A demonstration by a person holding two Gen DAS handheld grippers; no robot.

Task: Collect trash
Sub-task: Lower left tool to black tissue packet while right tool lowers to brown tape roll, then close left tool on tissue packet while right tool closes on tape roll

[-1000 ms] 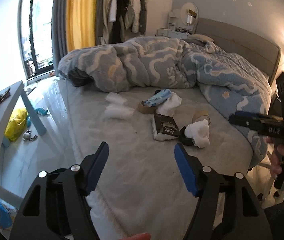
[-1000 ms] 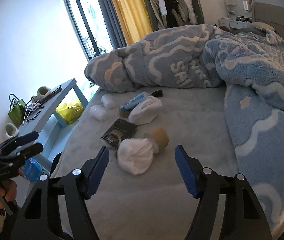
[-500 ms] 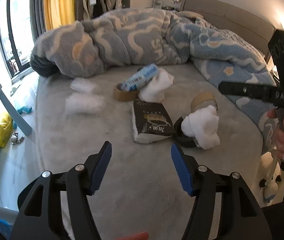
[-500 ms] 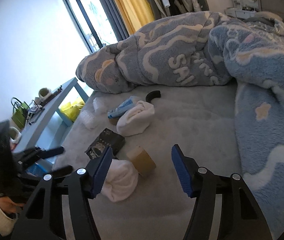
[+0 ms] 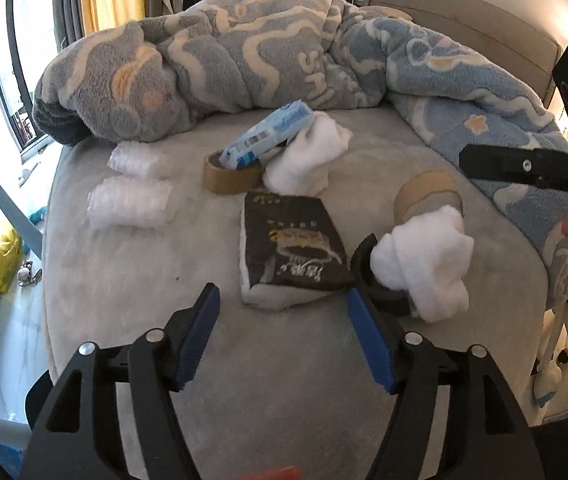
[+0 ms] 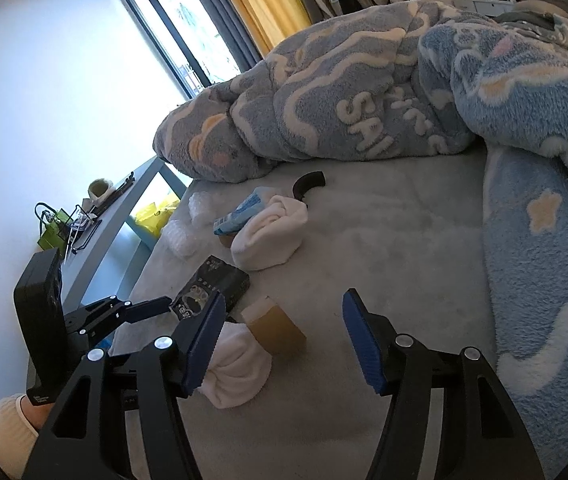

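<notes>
A dark packet (image 5: 293,250) lies on the bed (image 5: 132,264) amid tape rolls, white socks and plastic wrap, just ahead of the left hand-held gripper (image 5: 284,336), whose jaws are spread and empty, as are those of the right hand-held gripper (image 6: 284,344) nearby.
</notes>
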